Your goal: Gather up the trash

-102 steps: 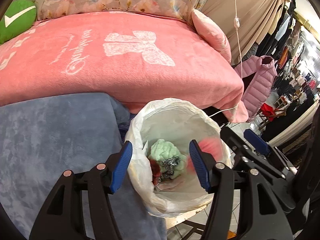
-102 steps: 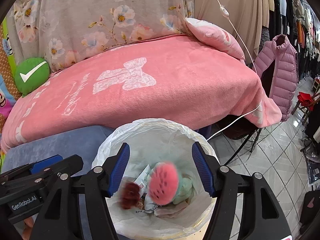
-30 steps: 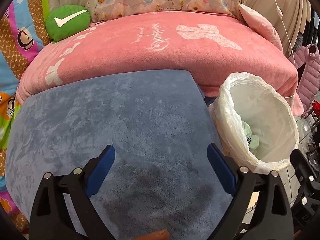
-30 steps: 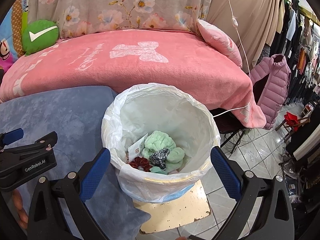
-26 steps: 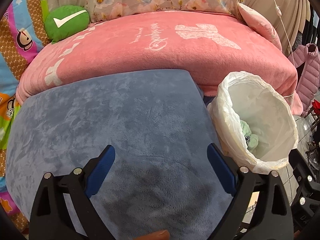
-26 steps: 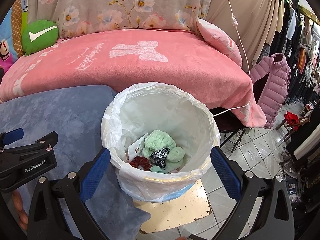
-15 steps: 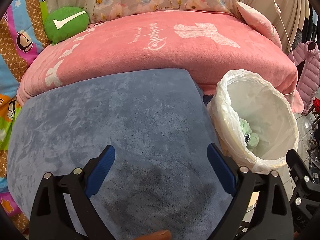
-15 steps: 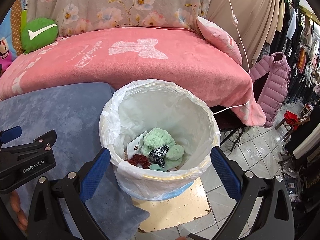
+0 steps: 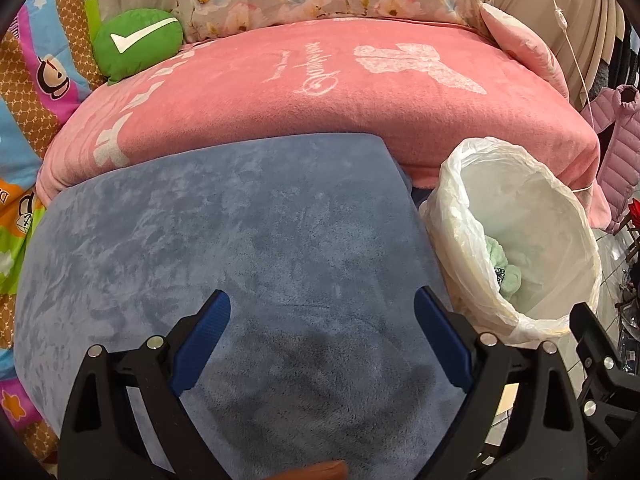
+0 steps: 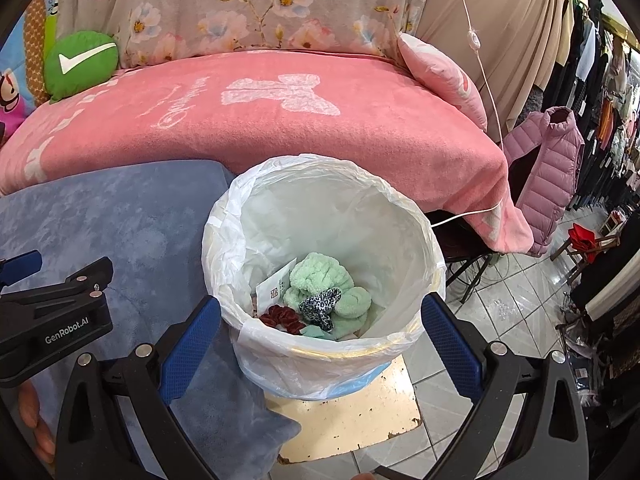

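Observation:
A bin lined with a white plastic bag (image 10: 320, 196) (image 9: 560, 200) stands on a cream board beside the blue plush surface (image 9: 224, 240). Inside lie green fluffy pieces (image 10: 324, 276), a leopard-print scrunchie (image 10: 320, 304), a dark red scrunchie (image 10: 280, 318) and a white paper tag (image 10: 274, 284). My right gripper (image 10: 320, 340) is open, low in front of the bin, holding nothing. My left gripper (image 9: 322, 338) is open over the bare blue surface, left of the bin. The left gripper's body (image 10: 52, 316) shows at the left of the right wrist view.
A pink blanket (image 9: 320, 80) covers the couch behind, with a green check-mark cushion (image 9: 136, 42) and a pink pillow (image 10: 440, 76). A white cable (image 10: 484, 76) hangs at the right. Clothes, a lilac jacket (image 10: 548, 168) and tiled floor (image 10: 500, 300) lie to the right.
Earlier both grippers hovered over the bin as a pink piece fell in. Since then both have drawn back with jaws wider; in the last second only a slight drift.

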